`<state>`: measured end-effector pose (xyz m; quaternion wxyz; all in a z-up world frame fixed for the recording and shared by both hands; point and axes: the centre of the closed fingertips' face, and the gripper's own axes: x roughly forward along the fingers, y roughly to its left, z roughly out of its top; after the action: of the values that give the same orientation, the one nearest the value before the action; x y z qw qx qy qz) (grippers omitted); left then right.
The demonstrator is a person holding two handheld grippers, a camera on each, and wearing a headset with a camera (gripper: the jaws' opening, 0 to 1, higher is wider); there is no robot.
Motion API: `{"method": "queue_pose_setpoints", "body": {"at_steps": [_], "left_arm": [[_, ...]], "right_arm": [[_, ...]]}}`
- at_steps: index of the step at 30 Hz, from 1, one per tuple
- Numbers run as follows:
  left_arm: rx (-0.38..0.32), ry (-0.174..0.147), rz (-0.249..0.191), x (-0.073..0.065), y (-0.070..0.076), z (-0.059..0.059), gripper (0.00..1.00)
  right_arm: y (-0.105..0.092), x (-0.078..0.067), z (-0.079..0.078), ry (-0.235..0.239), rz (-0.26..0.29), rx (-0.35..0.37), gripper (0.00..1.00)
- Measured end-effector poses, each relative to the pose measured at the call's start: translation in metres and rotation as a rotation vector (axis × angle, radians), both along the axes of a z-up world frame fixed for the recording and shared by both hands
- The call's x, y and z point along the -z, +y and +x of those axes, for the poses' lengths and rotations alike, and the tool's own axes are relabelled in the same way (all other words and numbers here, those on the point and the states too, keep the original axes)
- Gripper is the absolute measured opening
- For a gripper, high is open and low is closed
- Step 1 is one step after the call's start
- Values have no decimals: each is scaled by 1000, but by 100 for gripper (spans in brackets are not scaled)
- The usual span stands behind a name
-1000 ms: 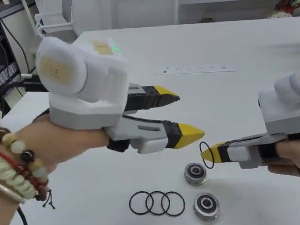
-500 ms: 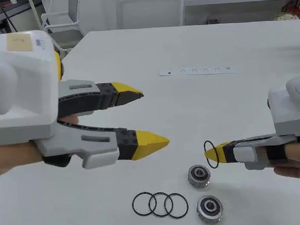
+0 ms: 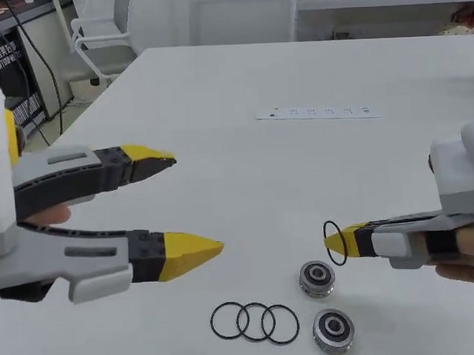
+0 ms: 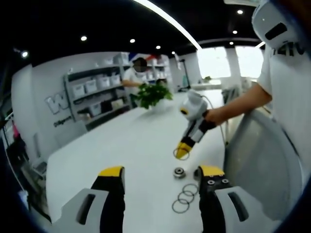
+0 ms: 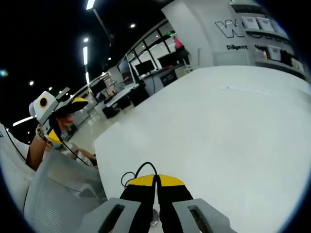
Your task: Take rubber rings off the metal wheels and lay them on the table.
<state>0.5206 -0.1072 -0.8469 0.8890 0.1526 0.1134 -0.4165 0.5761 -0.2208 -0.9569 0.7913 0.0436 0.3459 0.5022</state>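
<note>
My right gripper (image 3: 336, 241) is shut on a black rubber ring (image 3: 334, 242), held upright above the table; the ring (image 5: 140, 173) loops out from the closed yellow tips (image 5: 155, 180). Below it stand two metal wheels, one (image 3: 316, 275) nearer the tips and one (image 3: 333, 329) at the front. Three black rings (image 3: 254, 321) lie overlapping in a row on the white table (image 3: 245, 185). My left gripper (image 3: 187, 207) hangs open at the left, above the table, with nothing between its jaws. From the left gripper view I see a wheel (image 4: 179, 172) and the rings (image 4: 183, 198).
A white power strip (image 3: 319, 112) lies flat across the table's middle. Chairs (image 3: 242, 18) stand at the far edge, with a dark cabinet and cables at the far left. A person stands by shelves behind a green plant (image 4: 151, 93).
My left gripper has drawn back to the left and its jaws have spread wider. The right gripper still holds the ring in about the same place above the wheels.
</note>
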Motion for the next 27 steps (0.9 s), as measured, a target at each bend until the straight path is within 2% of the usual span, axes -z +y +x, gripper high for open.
{"method": "queue_pose_setpoints", "body": {"at_steps": [2,6,9,13,18,22,27], "left_arm": [[-31,2,-19,0,8,0,63],[-64,10,-31,2,20,-3,65],[-89,21,-30,7,30,-7,69],[-128,35,-53,12,40,-9,70],[-154,59,-42,23,46,-13,71],[-169,85,-61,31,47,-15,71],[-174,107,-54,39,46,-19,70]], "right_arm": [[3,-2,-2,-6,2,-10,0],[8,-2,-6,-13,-2,-36,0],[11,1,-10,-11,-11,-54,0],[15,2,-15,-12,-20,-80,0],[21,7,-22,-23,-50,-120,0],[25,14,-29,-20,-75,-153,0],[32,24,-38,-21,-110,-202,0]]}}
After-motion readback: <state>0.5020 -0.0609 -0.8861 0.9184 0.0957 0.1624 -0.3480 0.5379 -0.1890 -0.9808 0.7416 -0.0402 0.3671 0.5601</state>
